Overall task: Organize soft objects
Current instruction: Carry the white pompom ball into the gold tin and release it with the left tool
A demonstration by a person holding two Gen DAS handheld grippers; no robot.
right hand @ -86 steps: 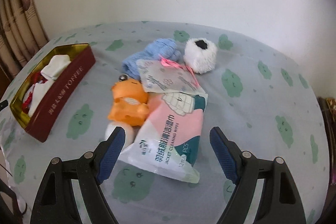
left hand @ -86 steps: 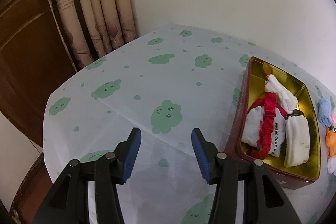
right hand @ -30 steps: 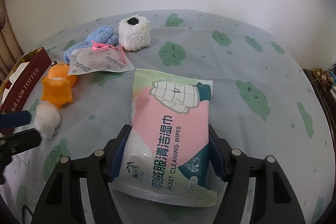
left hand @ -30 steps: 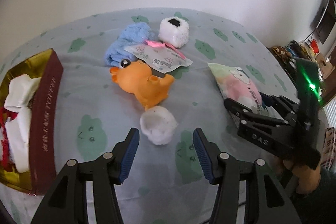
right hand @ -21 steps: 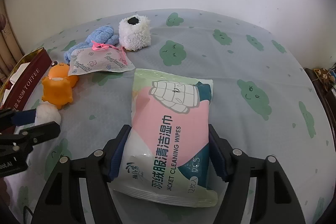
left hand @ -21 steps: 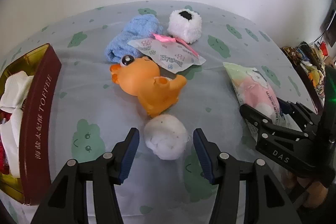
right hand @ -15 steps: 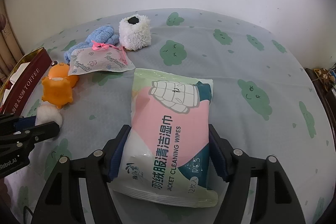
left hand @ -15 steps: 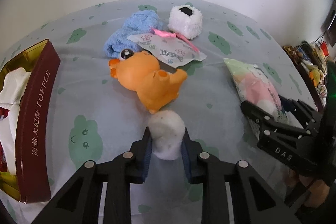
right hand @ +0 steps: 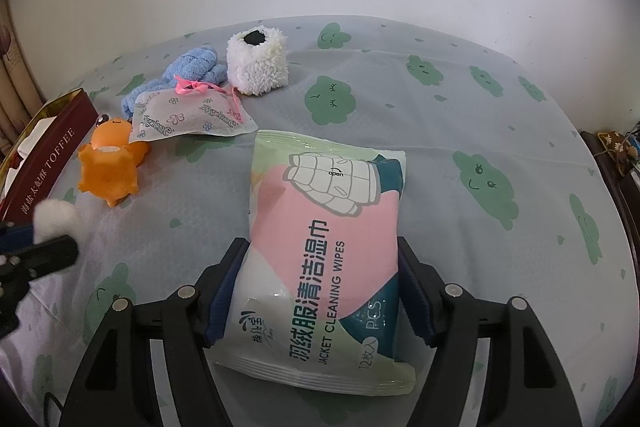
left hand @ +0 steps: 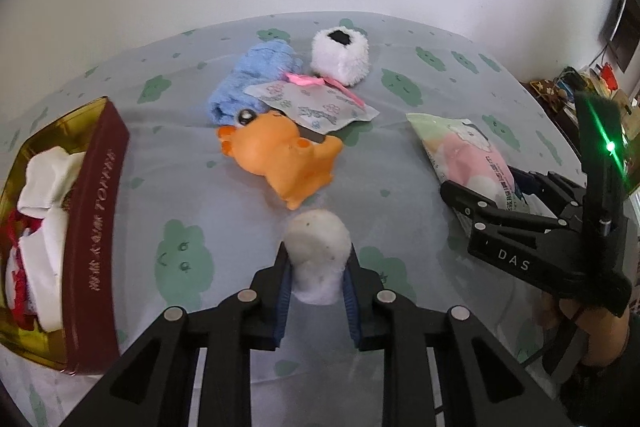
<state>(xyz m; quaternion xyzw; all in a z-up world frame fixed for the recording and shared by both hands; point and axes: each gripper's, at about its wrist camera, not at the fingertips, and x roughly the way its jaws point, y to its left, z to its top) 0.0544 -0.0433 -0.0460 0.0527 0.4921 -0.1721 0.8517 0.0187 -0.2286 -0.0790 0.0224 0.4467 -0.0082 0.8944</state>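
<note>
My left gripper [left hand: 316,267] is shut on a white fluffy ball [left hand: 318,251], held just above the tablecloth; the ball also shows in the right wrist view [right hand: 54,217]. My right gripper [right hand: 320,283] is shut on a pink and green pack of cleaning wipes [right hand: 326,247], which also shows in the left wrist view [left hand: 464,151]. An orange soft toy [left hand: 284,155], a blue plush [left hand: 256,79], a white fuzzy cube with a black spot [left hand: 340,57] and a flowered sachet with a pink ribbon [left hand: 312,103] lie behind the ball.
A dark red toffee tin [left hand: 96,227] with a gold inside holds white and red cloth items at the left. The table wears a grey cloth with green cloud prints [right hand: 460,115]. A white wall stands behind. Clutter [left hand: 576,87] sits off the table's right edge.
My left gripper swung from the tin side toward the toys, moved up to the white ball and shut on it. My right gripper shut on the wipes pack and drew it away from the pile.
</note>
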